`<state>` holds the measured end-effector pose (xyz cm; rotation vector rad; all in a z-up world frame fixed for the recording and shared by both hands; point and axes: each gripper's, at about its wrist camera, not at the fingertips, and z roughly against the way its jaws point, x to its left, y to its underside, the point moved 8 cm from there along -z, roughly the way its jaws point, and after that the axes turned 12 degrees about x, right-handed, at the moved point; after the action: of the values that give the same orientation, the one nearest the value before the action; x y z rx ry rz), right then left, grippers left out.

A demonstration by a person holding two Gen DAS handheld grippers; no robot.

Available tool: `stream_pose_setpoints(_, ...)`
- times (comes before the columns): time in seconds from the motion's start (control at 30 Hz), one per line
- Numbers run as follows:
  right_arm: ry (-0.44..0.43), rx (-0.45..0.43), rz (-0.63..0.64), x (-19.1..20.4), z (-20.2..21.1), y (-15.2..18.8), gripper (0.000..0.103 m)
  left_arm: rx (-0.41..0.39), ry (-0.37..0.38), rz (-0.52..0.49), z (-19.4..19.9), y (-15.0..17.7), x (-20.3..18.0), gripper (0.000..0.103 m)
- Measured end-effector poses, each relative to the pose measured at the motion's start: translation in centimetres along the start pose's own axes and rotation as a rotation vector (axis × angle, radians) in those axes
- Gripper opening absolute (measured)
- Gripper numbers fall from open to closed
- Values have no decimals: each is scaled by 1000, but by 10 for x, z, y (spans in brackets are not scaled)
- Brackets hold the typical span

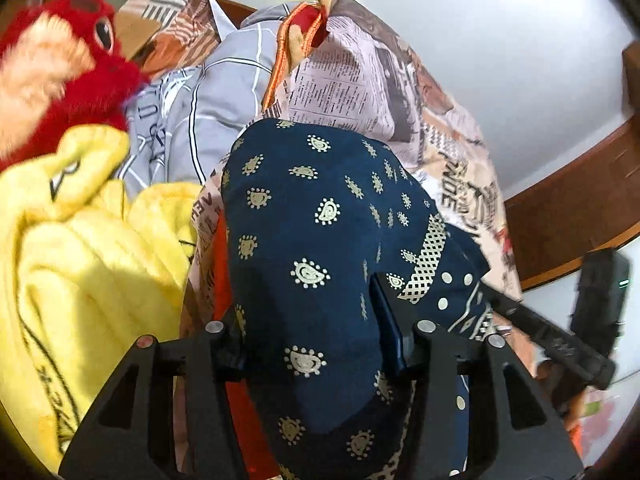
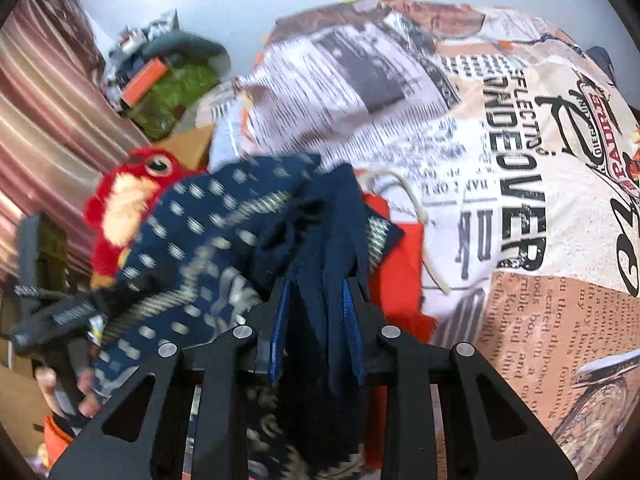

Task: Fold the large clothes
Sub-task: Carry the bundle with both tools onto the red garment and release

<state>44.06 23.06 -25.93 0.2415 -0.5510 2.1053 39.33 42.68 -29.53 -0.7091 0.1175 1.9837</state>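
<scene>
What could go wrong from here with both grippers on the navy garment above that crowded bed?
1. The navy printed garment is bunched between the left gripper jaws, so a fold may come out uneven.
2. The right gripper pinches a gathered clump; layers could slip.
3. The red plush toy and yellow blanket lie close, possibly snagging.

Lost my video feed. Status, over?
Left gripper and right gripper both shut on navy printed garment. Garment bunched, unfolded. Red plush toy and yellow blanket crowd the left.
</scene>
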Motion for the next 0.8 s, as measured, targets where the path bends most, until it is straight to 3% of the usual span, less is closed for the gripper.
stream_pose_setpoints(0.07,35,5,29,1,1,5,24,0,-28,-22,5,5,-2,57)
stream_pose_setpoints(0.13,62,-19,68,9,10,9,24,-19,-114,-71,13,11,-8,59)
stream_pose_setpoints(0.27,111,-125,167,38,43,15,27,-68,-232,-154,31,24,-23,64)
stream_pose_setpoints(0.3,115,-143,187,45,49,16,30,-91,-252,-169,37,28,-27,67)
stream_pose_setpoints(0.37,124,-155,235,61,54,21,55,-114,-279,-203,46,37,-33,76)
stream_pose_setpoints(0.43,132,-153,268,70,49,28,58,-131,-305,-241,50,51,-40,86)
stream_pose_setpoints(0.5,175,-117,285,69,34,35,58,-127,-331,-269,46,64,-45,94)
stream_pose_setpoints(0.6,249,-13,273,54,4,50,58,-102,-392,-284,33,83,-40,96)
stream_pose_setpoints(0.67,273,47,255,44,-10,63,58,-78,-390,-264,27,93,-32,97)
stream_pose_setpoints(0.8,260,50,239,35,-8,80,59,-58,-361,-207,29,108,-23,97)
